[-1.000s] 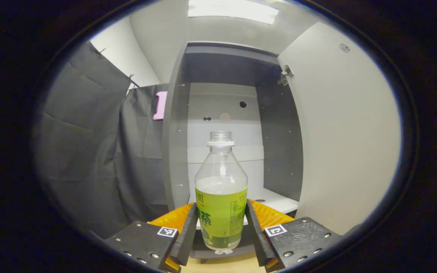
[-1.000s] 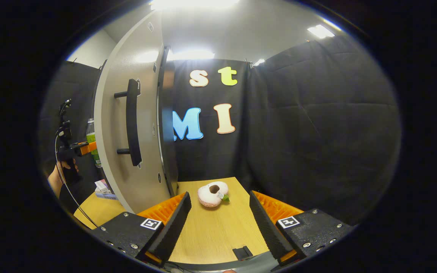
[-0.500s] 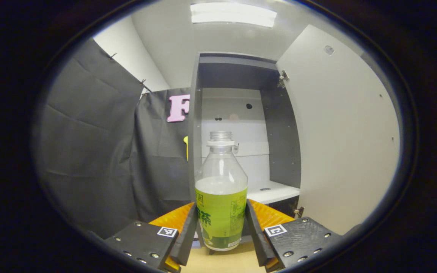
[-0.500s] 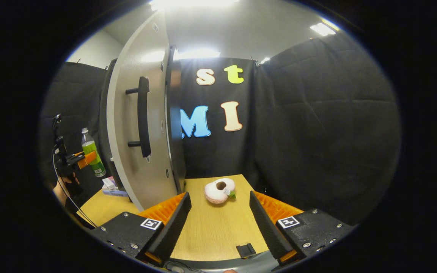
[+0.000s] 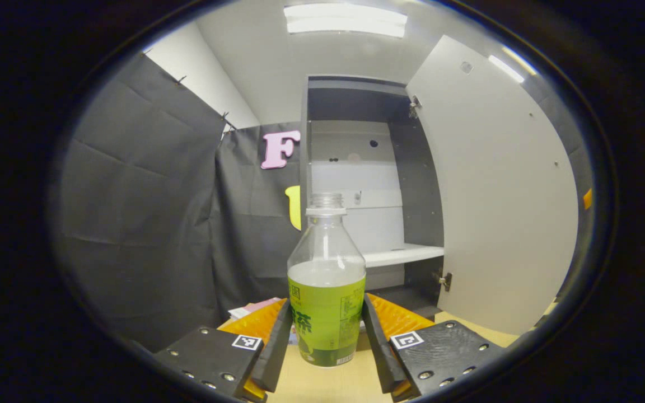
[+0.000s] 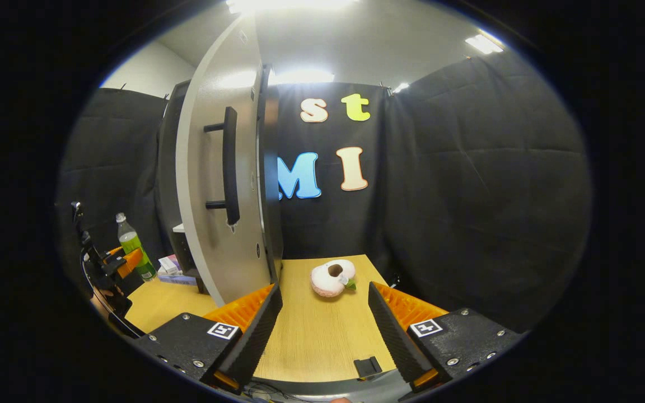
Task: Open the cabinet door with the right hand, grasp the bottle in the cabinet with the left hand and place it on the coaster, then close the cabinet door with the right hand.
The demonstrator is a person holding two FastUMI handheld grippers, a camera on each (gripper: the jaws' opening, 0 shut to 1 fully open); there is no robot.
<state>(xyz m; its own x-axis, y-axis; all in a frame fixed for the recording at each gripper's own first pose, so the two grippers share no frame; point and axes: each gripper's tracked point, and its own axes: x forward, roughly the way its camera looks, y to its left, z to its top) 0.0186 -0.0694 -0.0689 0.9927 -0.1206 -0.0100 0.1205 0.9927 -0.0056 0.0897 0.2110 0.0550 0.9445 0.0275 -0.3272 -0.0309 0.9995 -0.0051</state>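
A clear bottle (image 5: 326, 291) with a green label and no cap stands upright between the fingers of my left gripper (image 5: 327, 336), which is shut on it just above the wooden table (image 5: 328, 386). Behind it the cabinet (image 5: 356, 184) stands with its door (image 5: 501, 190) swung wide to the right. In the right gripper view my right gripper (image 6: 325, 330) is open and holds nothing. The door (image 6: 210, 196) with its dark handle (image 6: 229, 165) rises at the left. Farther left, the bottle (image 6: 130, 246) sits in the left gripper (image 6: 124, 262).
A pink and white ring-shaped plush (image 6: 331, 277) lies on the table (image 6: 311, 336) ahead of my right gripper. A small black clip (image 6: 367, 367) sits at the near table edge. A small flat box (image 6: 168, 264) lies by the cabinet's foot. Black cloth closes the back and sides.
My left gripper has drawn back out of the cabinet and come down with the bottle, now low over the table. The right gripper has backed off a little from the door.
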